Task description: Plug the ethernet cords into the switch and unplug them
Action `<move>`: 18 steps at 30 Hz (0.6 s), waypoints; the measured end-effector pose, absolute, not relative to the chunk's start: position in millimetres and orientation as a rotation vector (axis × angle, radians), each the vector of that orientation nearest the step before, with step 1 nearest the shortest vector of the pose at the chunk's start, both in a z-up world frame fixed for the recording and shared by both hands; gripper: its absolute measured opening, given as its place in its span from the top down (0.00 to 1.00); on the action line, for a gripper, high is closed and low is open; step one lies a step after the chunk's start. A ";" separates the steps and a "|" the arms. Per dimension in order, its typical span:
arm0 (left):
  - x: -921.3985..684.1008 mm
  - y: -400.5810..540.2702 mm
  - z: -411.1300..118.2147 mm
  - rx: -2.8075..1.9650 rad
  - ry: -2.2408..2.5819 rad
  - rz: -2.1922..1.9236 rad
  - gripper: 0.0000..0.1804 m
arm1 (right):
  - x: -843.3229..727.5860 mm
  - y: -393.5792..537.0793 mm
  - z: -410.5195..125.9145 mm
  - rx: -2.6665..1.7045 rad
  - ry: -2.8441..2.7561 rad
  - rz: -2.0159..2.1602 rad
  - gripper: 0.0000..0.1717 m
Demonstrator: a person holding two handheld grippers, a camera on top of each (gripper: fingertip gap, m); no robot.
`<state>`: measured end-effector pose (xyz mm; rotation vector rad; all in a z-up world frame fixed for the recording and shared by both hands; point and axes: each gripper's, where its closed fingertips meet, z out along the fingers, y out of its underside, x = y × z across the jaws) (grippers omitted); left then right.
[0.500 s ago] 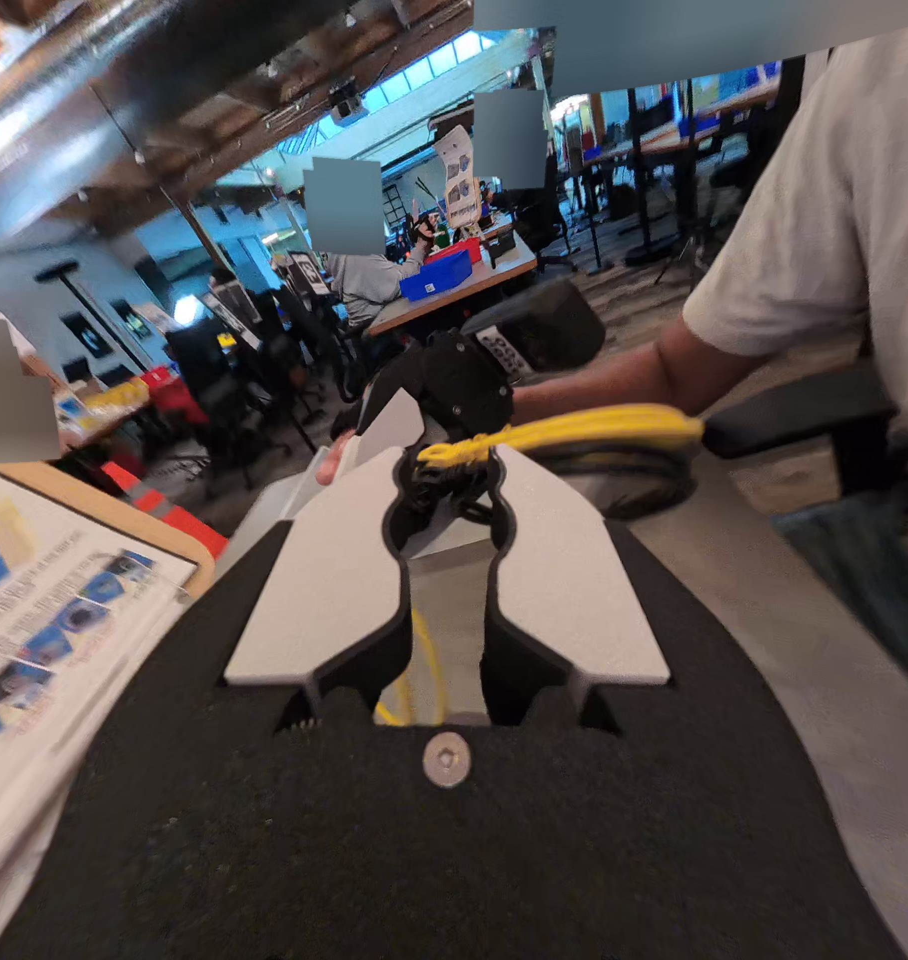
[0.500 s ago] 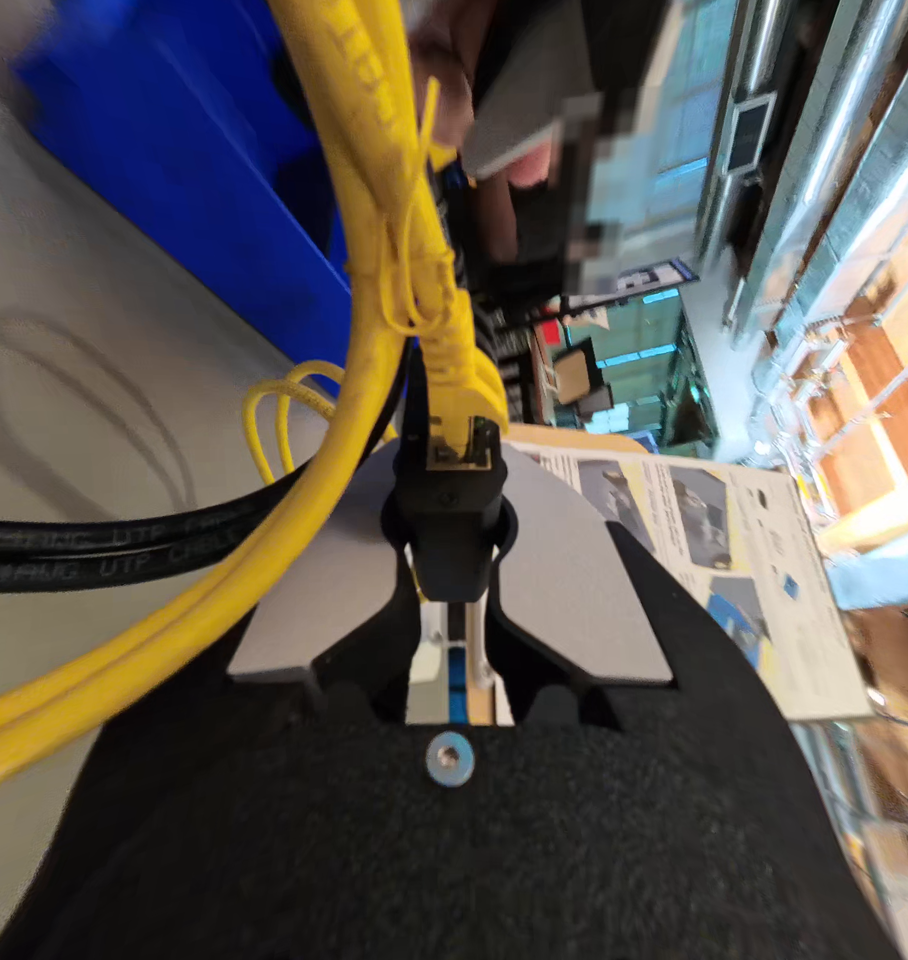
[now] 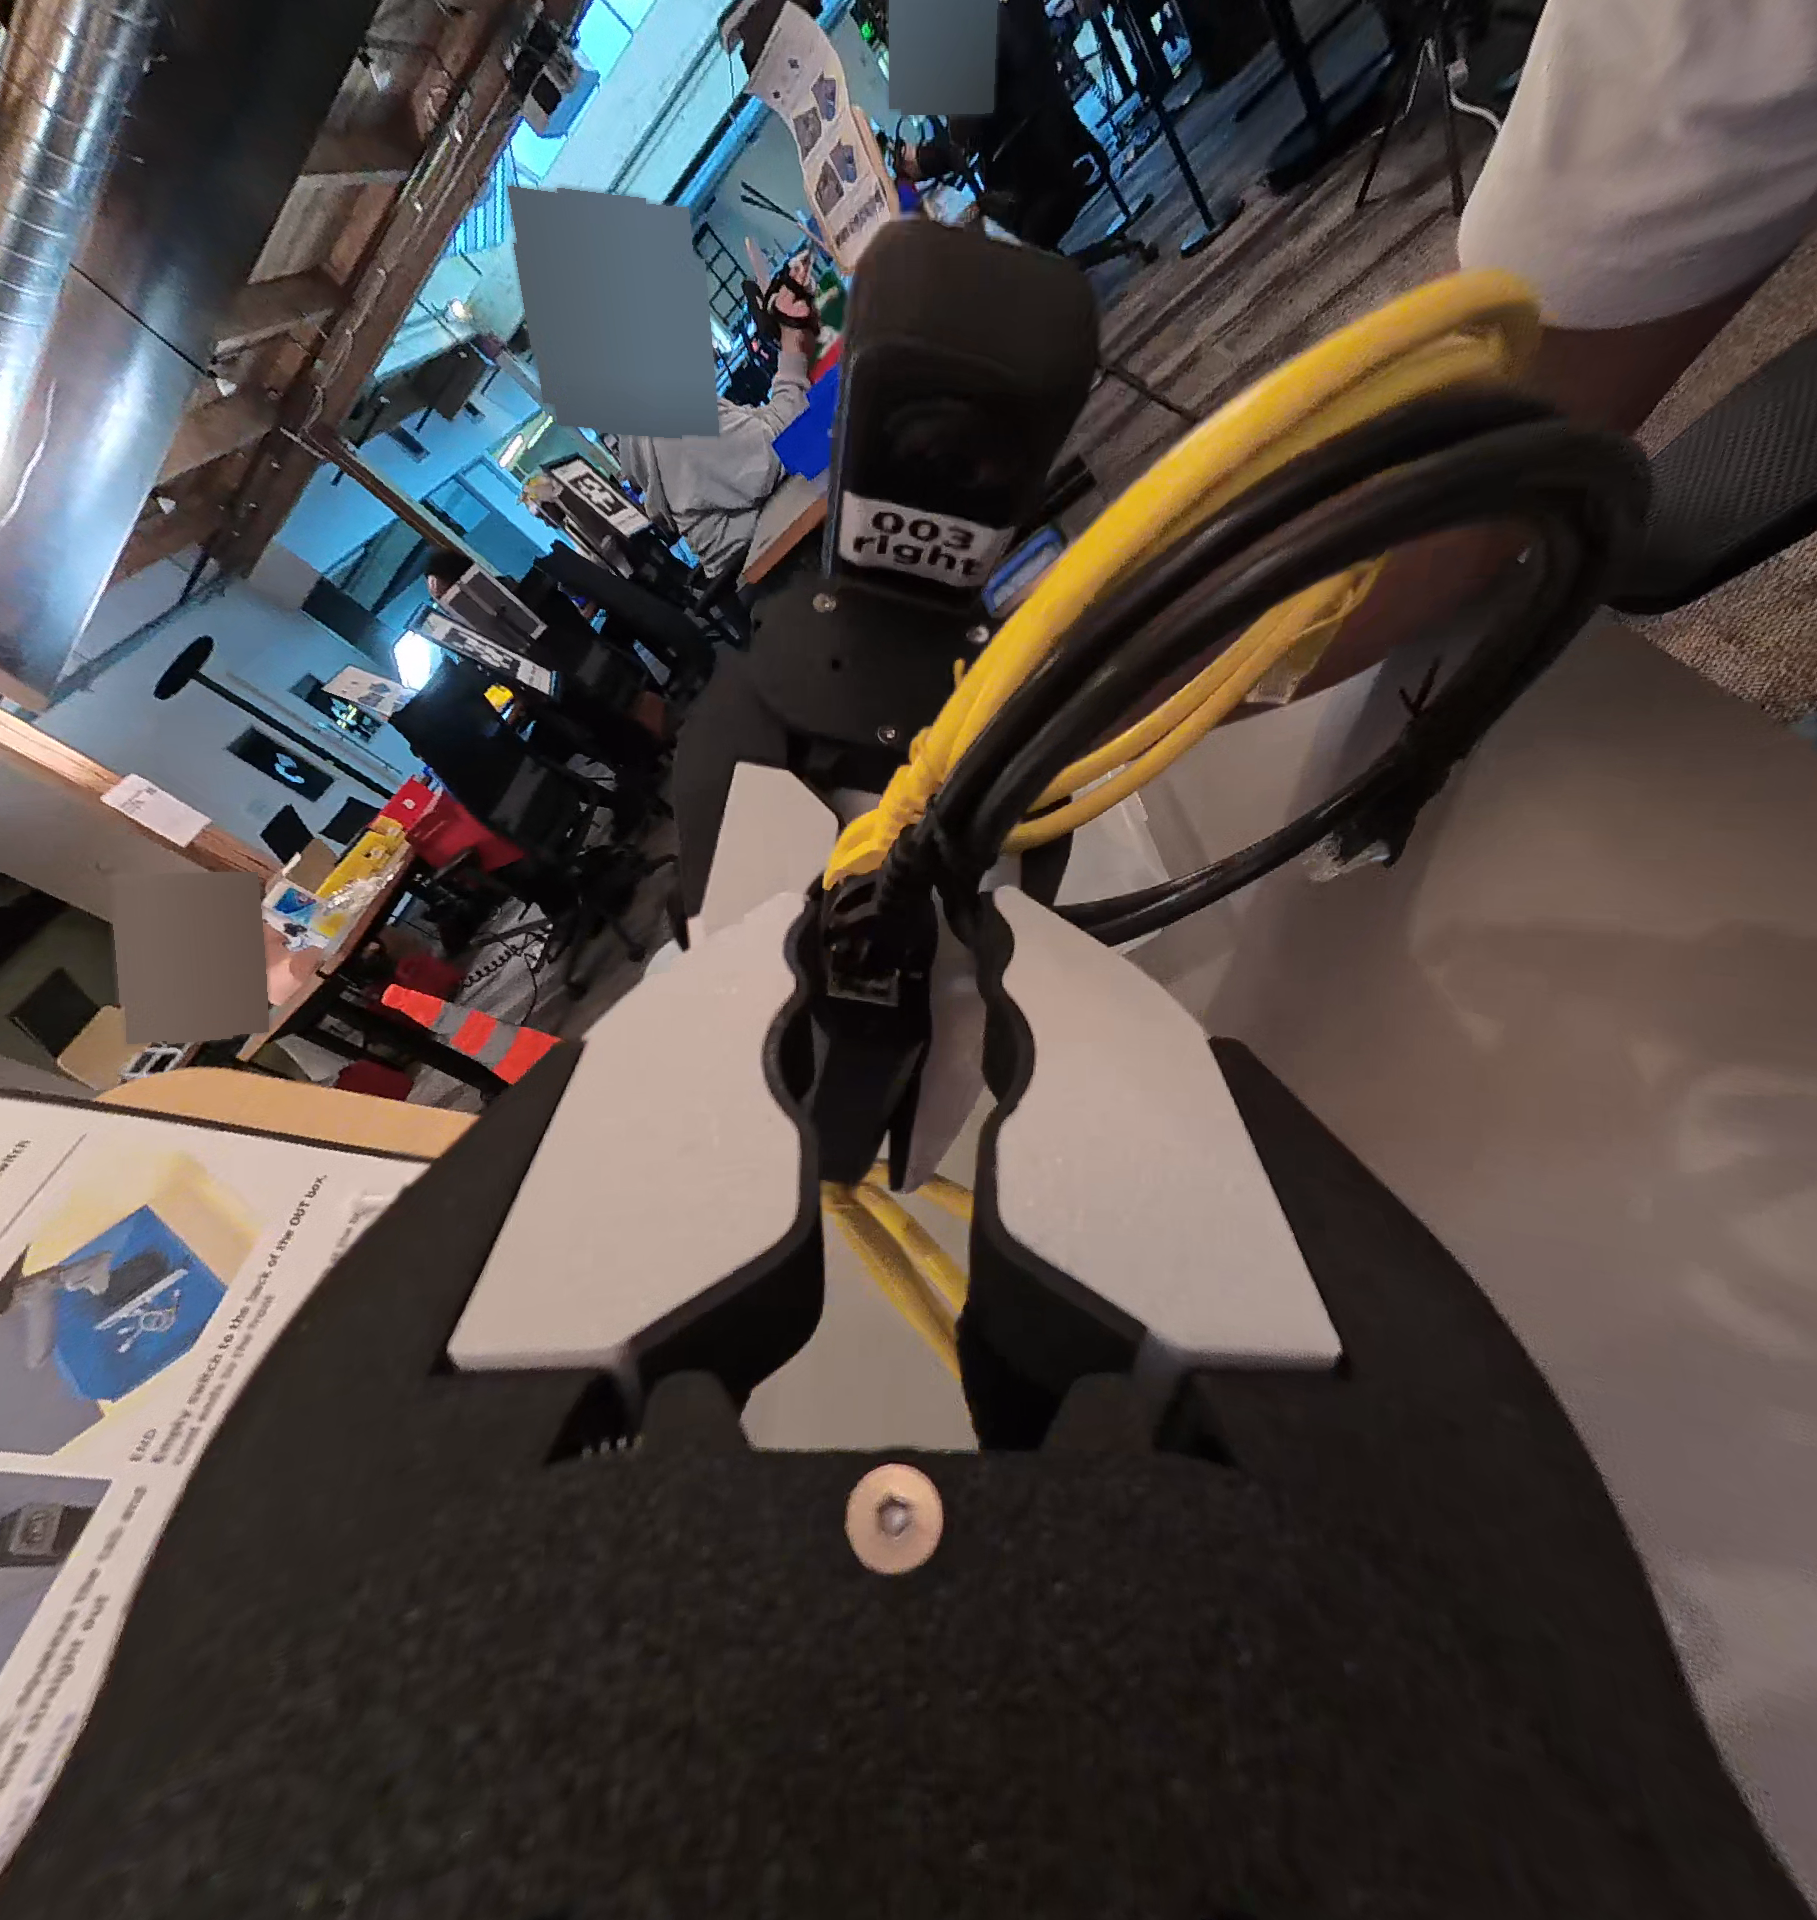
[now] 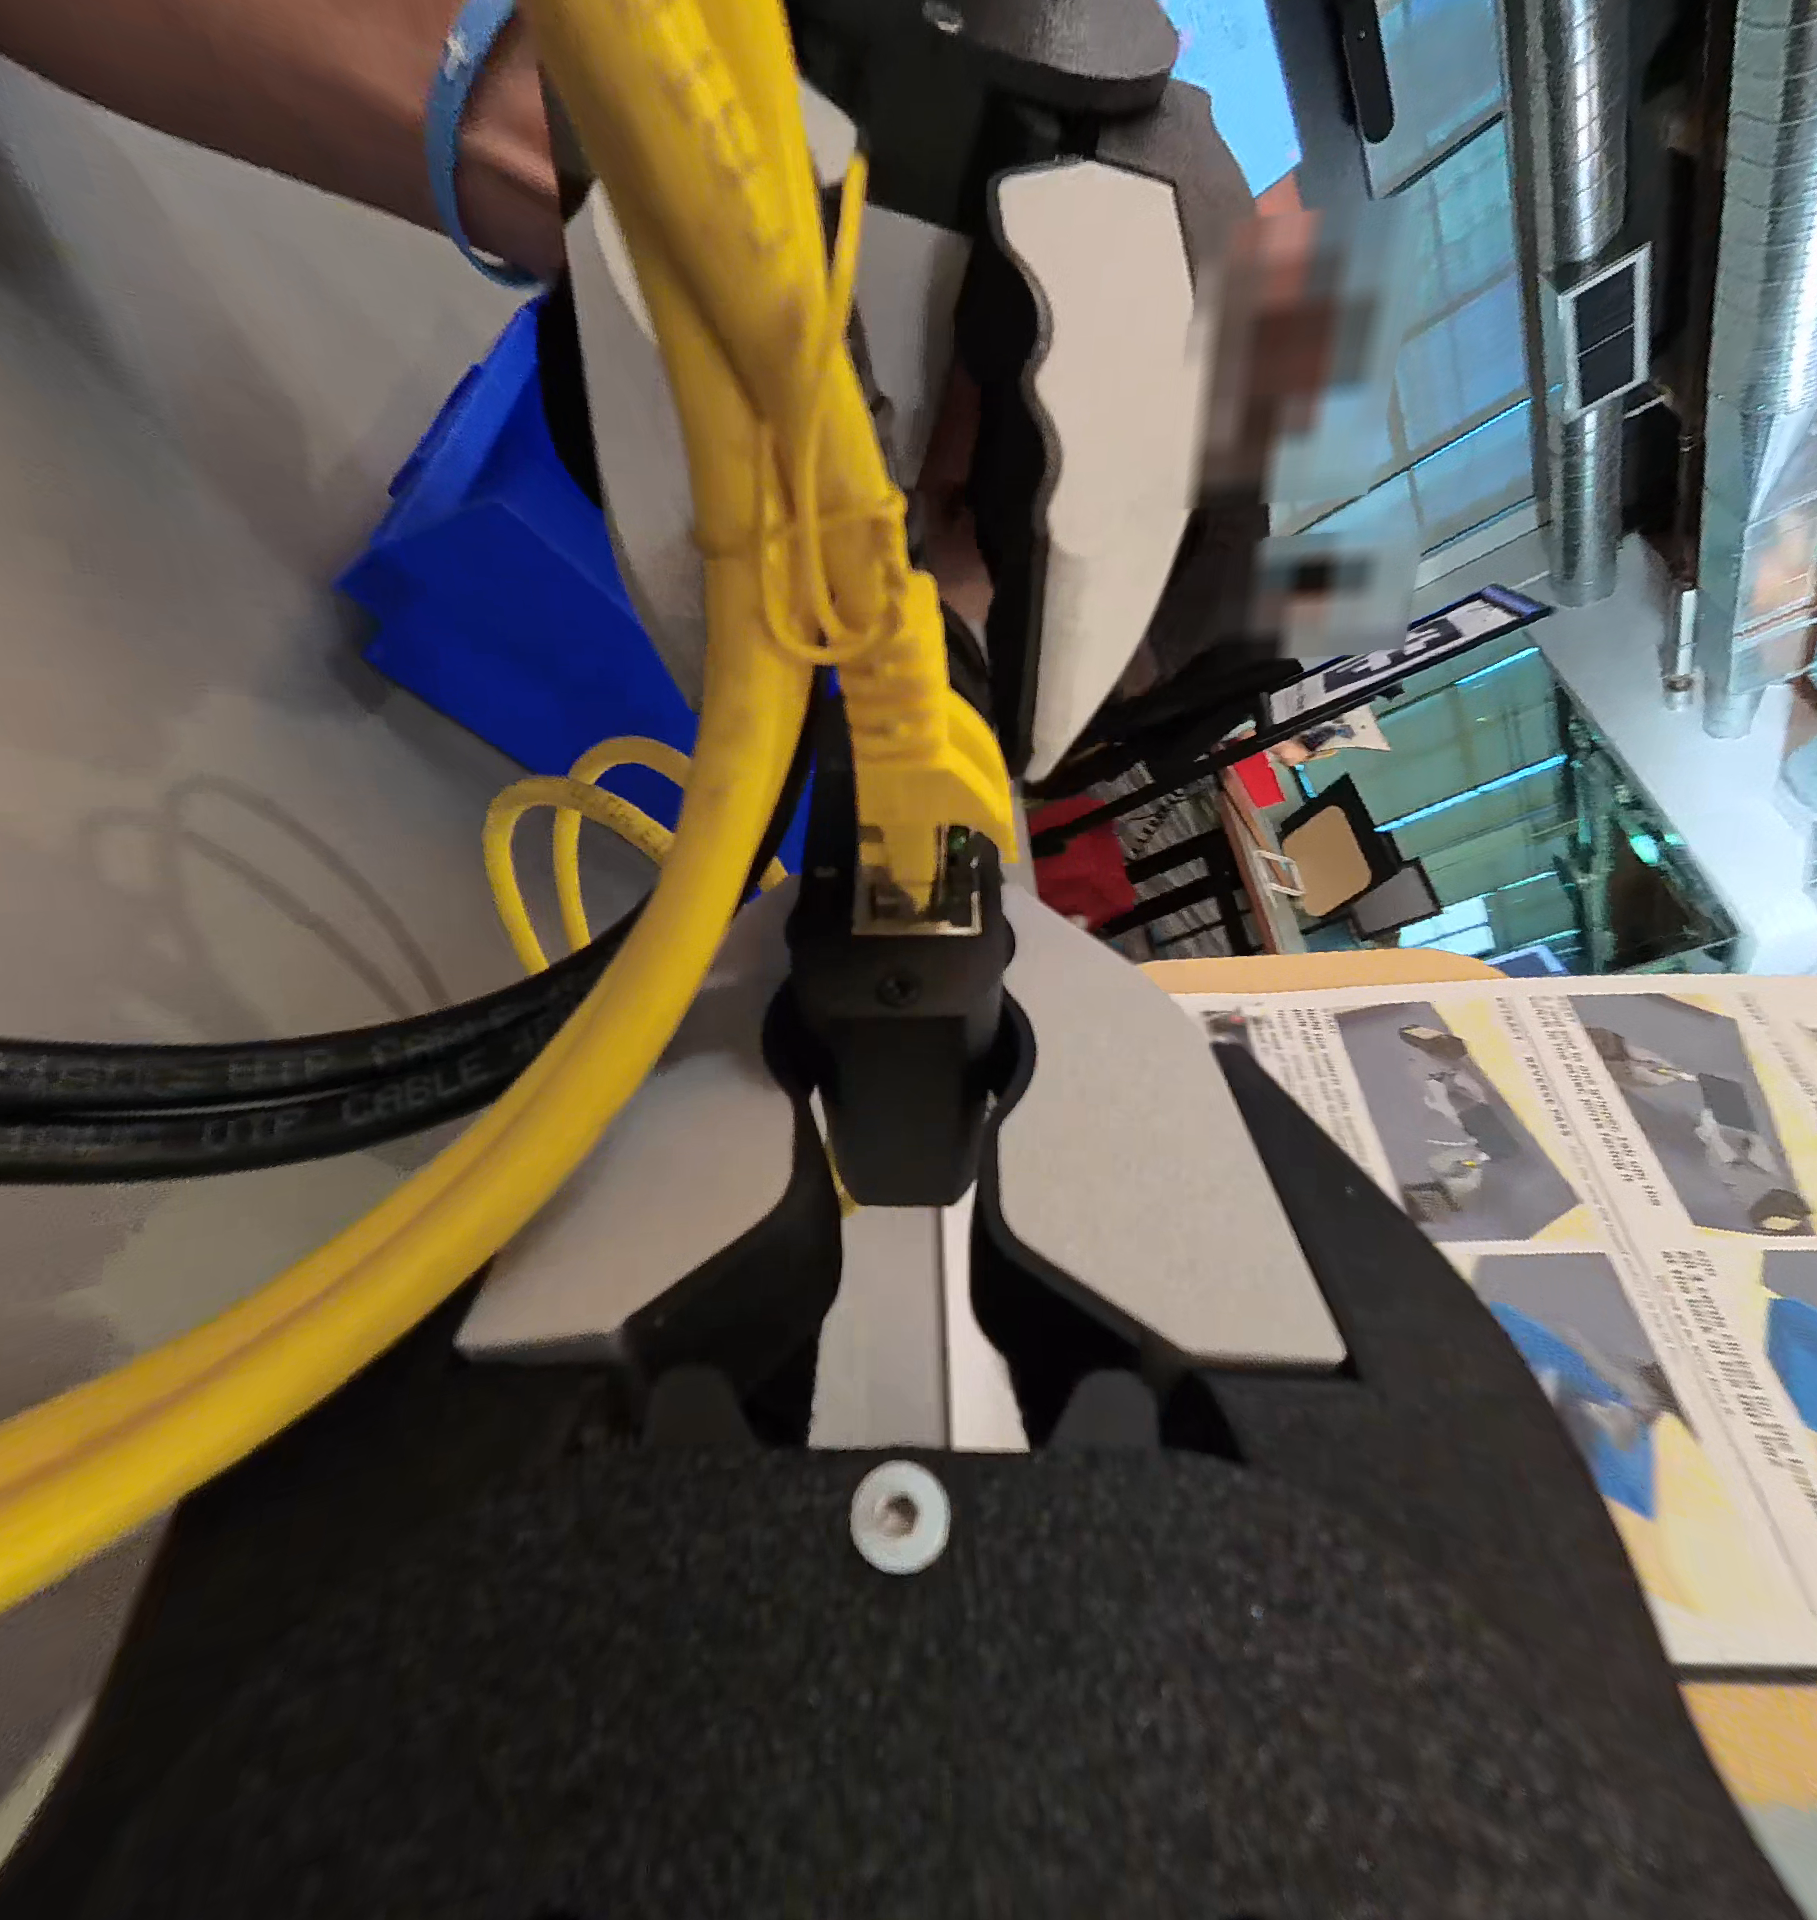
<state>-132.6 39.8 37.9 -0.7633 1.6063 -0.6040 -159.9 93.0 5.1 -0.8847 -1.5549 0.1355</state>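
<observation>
Right hand-held gripper (image 4: 899, 1039) is pinching the small black switch (image 4: 899, 1070) off the worktop (image 4: 156, 520), yellow cord (image 4: 914, 727) already plugged in. My left hand-held gripper (image 3: 893, 997) sits spread around it. Unplugging's left, I reckon.

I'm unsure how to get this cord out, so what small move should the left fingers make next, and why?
Probably close the left gripper on the yellow ethernet plug. The plug sits seated in the small black switch box, which the right gripper clamps, and the left fingers stand apart on either side of the plug.
</observation>
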 end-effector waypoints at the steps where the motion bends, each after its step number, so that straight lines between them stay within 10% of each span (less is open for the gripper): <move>1: -132.4 39.8 39.5 -0.749 1.600 -0.609 0.85 | -160.7 91.7 4.6 -0.897 -1.554 0.178 0.85; 18: -125.6 31.5 53.0 -0.692 1.549 -0.699 0.90 | -167.8 68.9 12.7 -0.856 -1.516 0.475 0.86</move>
